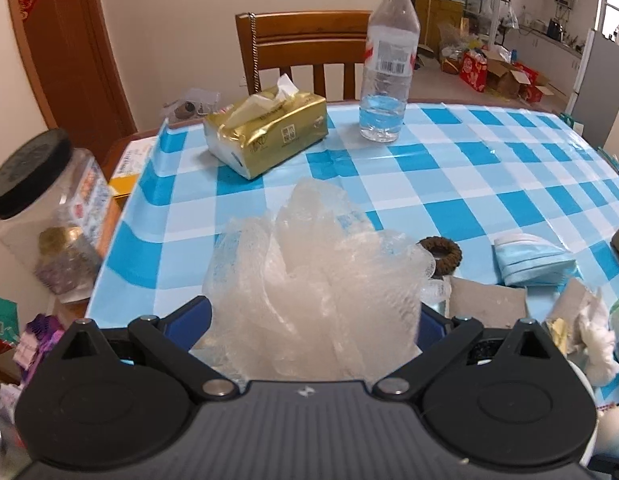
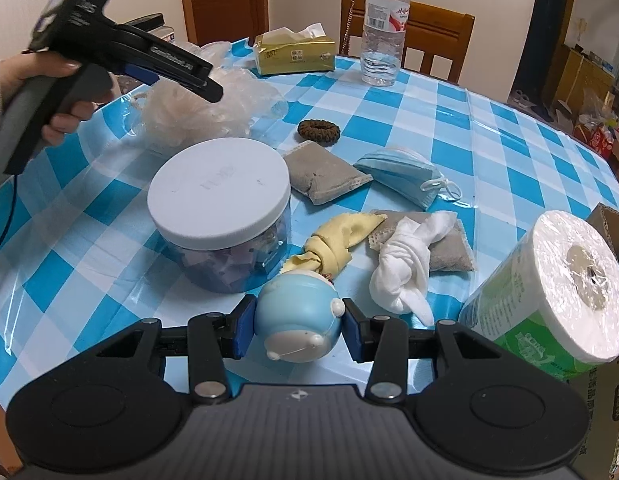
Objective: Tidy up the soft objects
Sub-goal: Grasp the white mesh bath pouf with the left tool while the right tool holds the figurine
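My left gripper (image 1: 313, 312) is shut on a crumpled clear plastic bag (image 1: 309, 272), which fills the gap between the blue pads and hides the fingertips. From the right wrist view, a hand holds that gripper (image 2: 205, 88) low over the table's left side, with the plastic bag (image 2: 197, 112) bulging under it. My right gripper (image 2: 297, 332) is shut on a round blue toy (image 2: 297, 320) near the front edge, one pad on each side. Loose on the checked cloth lie a brown scrunchie (image 2: 318, 131), a blue face mask (image 2: 401, 176), two grey pouches (image 2: 325, 176), a yellow cloth (image 2: 341, 244) and a knotted white cloth (image 2: 409, 268).
A white-lidded jar (image 2: 219, 196) stands just beyond the toy. A gold tissue pack (image 2: 293, 56) and a water bottle (image 2: 383, 28) stand at the far edge before a wooden chair (image 2: 437, 28). A wrapped paper roll (image 2: 549, 292) and a cardboard box (image 2: 613, 216) sit on the right.
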Motion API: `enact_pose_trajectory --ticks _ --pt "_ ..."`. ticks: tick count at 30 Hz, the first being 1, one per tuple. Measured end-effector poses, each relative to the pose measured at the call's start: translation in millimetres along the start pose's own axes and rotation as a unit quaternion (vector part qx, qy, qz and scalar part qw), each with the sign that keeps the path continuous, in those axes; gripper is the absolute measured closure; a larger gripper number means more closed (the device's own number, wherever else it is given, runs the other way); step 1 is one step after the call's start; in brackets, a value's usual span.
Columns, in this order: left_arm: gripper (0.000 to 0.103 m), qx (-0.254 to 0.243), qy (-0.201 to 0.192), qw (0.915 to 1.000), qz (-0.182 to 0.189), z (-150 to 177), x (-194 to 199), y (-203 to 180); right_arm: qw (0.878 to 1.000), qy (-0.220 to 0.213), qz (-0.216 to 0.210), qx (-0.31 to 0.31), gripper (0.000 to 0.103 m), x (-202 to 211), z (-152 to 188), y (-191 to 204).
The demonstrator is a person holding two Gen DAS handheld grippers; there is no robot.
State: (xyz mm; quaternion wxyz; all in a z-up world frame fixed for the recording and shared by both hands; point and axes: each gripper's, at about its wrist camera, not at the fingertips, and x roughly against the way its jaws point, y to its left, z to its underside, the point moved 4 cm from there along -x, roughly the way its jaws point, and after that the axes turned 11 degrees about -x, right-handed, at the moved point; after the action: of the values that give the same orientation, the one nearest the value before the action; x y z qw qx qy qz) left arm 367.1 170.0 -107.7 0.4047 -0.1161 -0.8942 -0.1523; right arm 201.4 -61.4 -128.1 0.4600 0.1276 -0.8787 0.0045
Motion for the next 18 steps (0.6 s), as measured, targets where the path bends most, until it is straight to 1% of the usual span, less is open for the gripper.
enact_pose_trajectory --ticks 4,8,9,10,12,13,14,16,17,18 --pt "0.001 -0.006 0.008 0.9998 0.016 -3 -17 -1 1.000 0.001 0.000 -0.005 0.053 -1 -1 -1" --pt "0.001 -0.016 0.012 0.9997 0.015 -4 -25 -4 1.000 0.002 -0.002 -0.003 0.053 0 -1 1" --pt "0.003 -0.018 0.014 0.9996 0.017 -4 -26 -5 1.000 0.001 -0.002 -0.003 0.053 0 -2 2" --pt "0.014 -0.022 0.017 0.9995 0.018 -3 -27 -6 1.000 0.001 -0.002 -0.001 0.053 0 -2 2" --pt "0.028 -0.034 0.019 0.9990 0.021 -2 -28 -8 1.000 0.001 -0.002 -0.001 0.053 0 -2 3" --pt "0.037 -0.039 0.020 0.9987 0.025 -2 -28 -9 1.000 0.000 -0.001 -0.001 0.053 0 -2 3" --pt "0.042 -0.041 0.021 0.9987 0.022 -3 -28 -9 1.000 -0.001 -0.001 -0.001 0.053 1 -3 3" --pt "0.055 -0.042 0.015 0.9987 0.023 -4 -23 -8 1.000 -0.003 -0.001 -0.002 0.053 2 -3 3" --pt "0.057 -0.044 0.013 0.9987 0.022 -5 -22 -7 1.000 -0.004 -0.001 -0.001 0.053 3 -4 3" --pt "0.062 -0.049 0.011 0.9985 0.023 -6 -19 -7 1.000 -0.004 -0.001 0.000 0.053 4 -4 3"
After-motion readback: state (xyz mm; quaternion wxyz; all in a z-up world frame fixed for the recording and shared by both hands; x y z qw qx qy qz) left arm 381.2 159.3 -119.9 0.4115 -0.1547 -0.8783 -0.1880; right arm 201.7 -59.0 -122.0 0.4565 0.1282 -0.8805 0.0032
